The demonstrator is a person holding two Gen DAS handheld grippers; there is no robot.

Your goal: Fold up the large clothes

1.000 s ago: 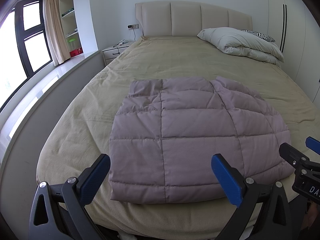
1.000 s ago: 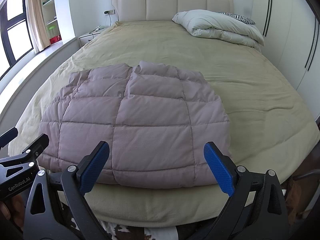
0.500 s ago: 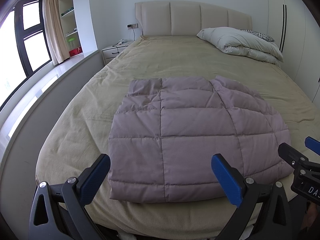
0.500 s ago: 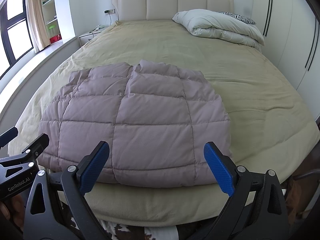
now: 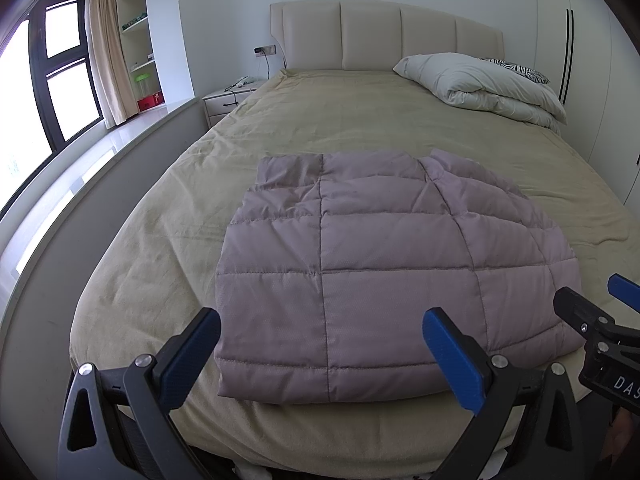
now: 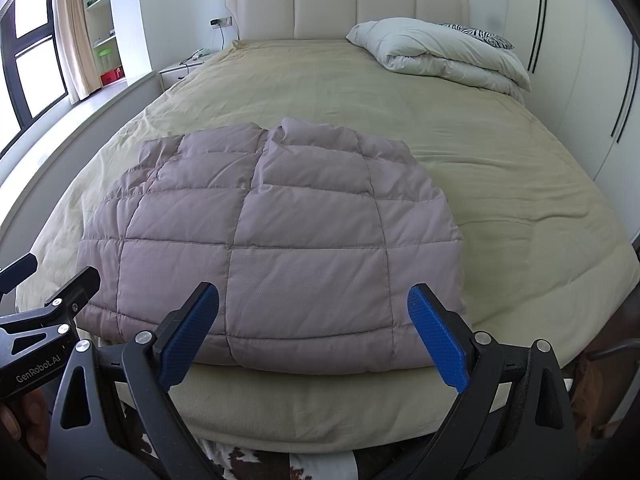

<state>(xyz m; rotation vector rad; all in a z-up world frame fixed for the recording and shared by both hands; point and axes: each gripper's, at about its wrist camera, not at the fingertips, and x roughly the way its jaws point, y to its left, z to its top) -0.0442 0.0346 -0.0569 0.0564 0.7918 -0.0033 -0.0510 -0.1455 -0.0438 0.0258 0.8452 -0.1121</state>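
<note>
A mauve quilted puffer garment [image 5: 380, 272] lies folded flat near the foot of the bed; it also shows in the right wrist view [image 6: 276, 240]. My left gripper [image 5: 320, 356] is open and empty, just short of the garment's near edge, apart from it. My right gripper [image 6: 312, 332] is open and empty, also held just before the near edge. The right gripper shows at the right edge of the left wrist view [image 5: 600, 320]. The left gripper shows at the left edge of the right wrist view [image 6: 44, 304].
The bed's beige cover [image 5: 360, 120] spreads around the garment. A folded white duvet [image 5: 480, 84] and a zebra pillow [image 5: 516, 70] lie at the head, right. A nightstand [image 5: 228, 100] and window ledge [image 5: 80, 168] stand left, a wardrobe [image 6: 580, 60] right.
Both grippers have drawn back very slightly from the bed; the garment sits a touch higher in both views. Nothing was gripped or released.
</note>
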